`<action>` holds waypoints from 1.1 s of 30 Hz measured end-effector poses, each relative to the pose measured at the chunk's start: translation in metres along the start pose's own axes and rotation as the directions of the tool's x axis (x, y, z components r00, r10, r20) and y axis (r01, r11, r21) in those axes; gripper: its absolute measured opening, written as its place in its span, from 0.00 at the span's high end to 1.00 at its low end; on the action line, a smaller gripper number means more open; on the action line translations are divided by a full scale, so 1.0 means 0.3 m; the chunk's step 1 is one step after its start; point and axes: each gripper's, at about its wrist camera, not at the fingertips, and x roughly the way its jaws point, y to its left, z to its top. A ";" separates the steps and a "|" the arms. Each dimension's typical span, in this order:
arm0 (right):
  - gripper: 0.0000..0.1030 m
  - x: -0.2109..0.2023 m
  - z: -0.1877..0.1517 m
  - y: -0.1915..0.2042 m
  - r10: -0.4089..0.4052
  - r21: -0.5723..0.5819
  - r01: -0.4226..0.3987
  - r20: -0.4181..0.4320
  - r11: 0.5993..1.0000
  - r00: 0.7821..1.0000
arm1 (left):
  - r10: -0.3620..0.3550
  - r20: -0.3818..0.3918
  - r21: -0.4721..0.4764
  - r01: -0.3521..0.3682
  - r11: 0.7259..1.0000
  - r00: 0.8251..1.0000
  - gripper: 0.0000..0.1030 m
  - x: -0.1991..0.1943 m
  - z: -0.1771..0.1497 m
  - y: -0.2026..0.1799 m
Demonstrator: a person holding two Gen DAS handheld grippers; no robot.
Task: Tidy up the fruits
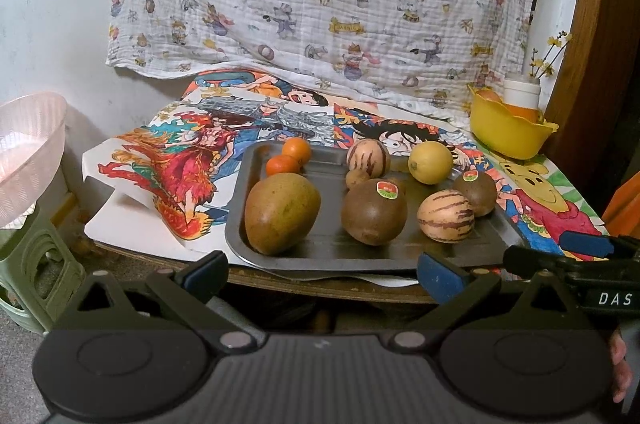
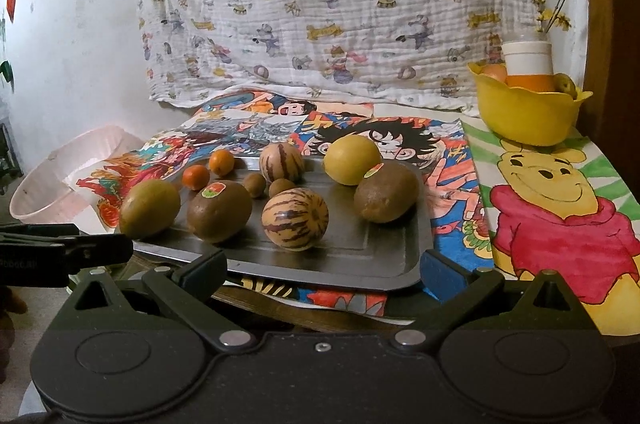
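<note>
While fruit sits loose on the metal tray [image 1: 492,244] at the bench front, both left tongs [image 1: 324,274] and right tongs [image 2: 322,270] spread, empty, short of it, probably sorting toward yellow bowl [image 2: 524,122] and pink basket [image 1: 28,160].

A metal tray [image 2: 360,256] on the table holds kiwis, striped melons, a lemon [image 2: 352,160] and small oranges; the right gripper [image 2: 322,270] hangs wide apart before it.
</note>
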 end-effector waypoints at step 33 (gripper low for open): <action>0.01 0.004 -0.004 0.015 0.009 -0.009 -0.009 -0.011 1.000 1.000 | -0.004 -0.006 -0.011 0.004 1.000 1.000 0.01 0.000 -0.011 0.012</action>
